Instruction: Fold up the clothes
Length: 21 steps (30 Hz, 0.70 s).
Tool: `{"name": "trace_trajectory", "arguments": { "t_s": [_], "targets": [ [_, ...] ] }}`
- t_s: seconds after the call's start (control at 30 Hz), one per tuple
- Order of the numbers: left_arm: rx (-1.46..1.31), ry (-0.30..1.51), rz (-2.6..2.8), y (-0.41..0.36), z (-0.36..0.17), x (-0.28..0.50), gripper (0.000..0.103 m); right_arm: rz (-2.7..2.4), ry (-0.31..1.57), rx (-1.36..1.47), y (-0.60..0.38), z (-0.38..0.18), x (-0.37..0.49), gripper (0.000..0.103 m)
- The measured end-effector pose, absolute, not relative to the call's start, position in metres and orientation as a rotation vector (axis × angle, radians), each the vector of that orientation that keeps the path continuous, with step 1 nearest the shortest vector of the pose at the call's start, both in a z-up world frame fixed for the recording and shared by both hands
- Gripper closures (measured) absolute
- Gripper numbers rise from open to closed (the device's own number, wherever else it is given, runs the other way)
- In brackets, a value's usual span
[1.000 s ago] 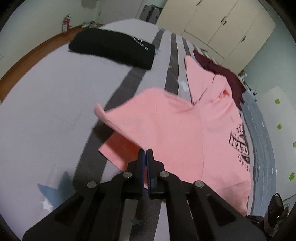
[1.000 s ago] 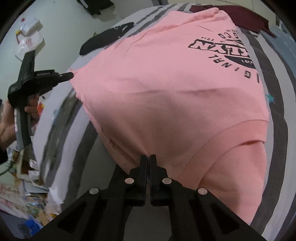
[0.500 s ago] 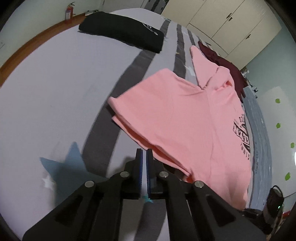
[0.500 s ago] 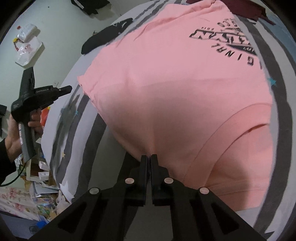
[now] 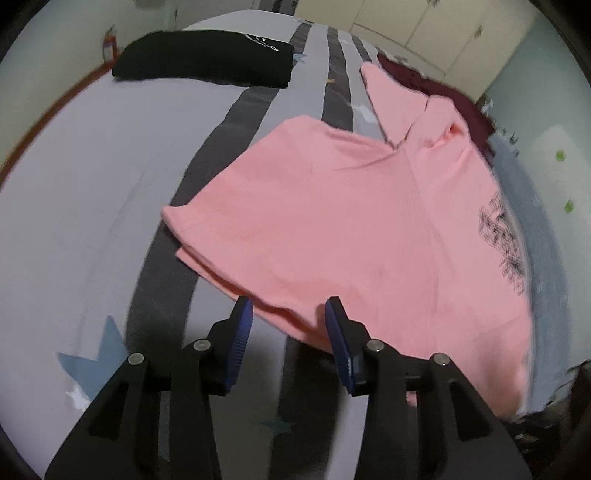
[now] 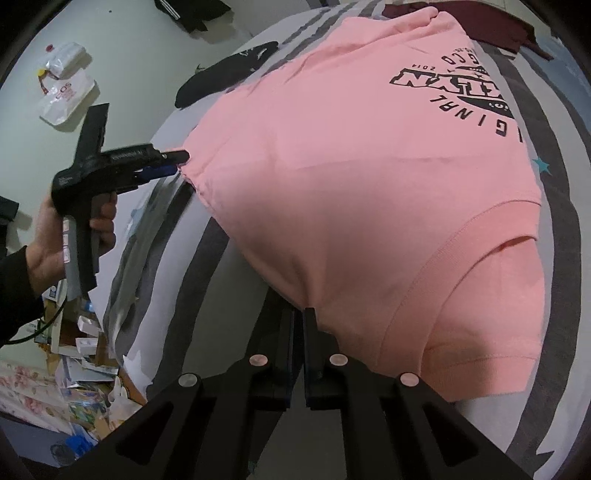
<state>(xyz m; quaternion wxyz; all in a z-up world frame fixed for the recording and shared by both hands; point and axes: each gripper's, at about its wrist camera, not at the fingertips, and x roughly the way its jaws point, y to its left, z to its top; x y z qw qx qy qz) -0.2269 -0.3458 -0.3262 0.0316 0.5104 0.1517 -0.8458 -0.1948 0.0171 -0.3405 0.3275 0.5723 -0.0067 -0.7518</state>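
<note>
A pink T-shirt (image 5: 351,221) with a black print lies on the striped grey bed (image 5: 92,177); it also shows in the right wrist view (image 6: 351,177). My left gripper (image 5: 288,314) is open, with the shirt's near edge between and just beyond its blue pads (image 5: 240,339). It also shows from the side in the right wrist view (image 6: 173,162), at the shirt's left corner. My right gripper (image 6: 299,314) is shut on the pink T-shirt's hem near the sleeve (image 6: 487,314).
A folded black garment (image 5: 207,62) lies at the far end of the bed. A dark maroon garment (image 5: 443,96) lies beyond the pink shirt. White wardrobes (image 5: 424,29) stand behind. Plastic bags (image 6: 66,92) and clutter (image 6: 81,362) lie on the floor left of the bed.
My left gripper has let go of the shirt's corner, drawn back, then opened and come back to the shirt's edge. The lifted corner has dropped onto the bed. My right gripper stays shut on the hem.
</note>
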Motion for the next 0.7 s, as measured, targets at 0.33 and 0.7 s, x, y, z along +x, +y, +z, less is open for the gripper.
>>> {"name": "trace_trajectory", "arguments": {
  "t_s": [0.33, 0.7],
  "targets": [
    [1.563, 0.259, -2.851, -0.278, -0.309, -0.228, 0.065, -2.158, -0.062, 1.445, 0.019, -0.326, -0.234, 0.079],
    [1.71, 0.1, -2.761, -0.274, -0.33, -0.219, 0.065, -2.265, -0.089, 1.52, 0.028, -0.341, -0.284, 0.078]
  ]
}}
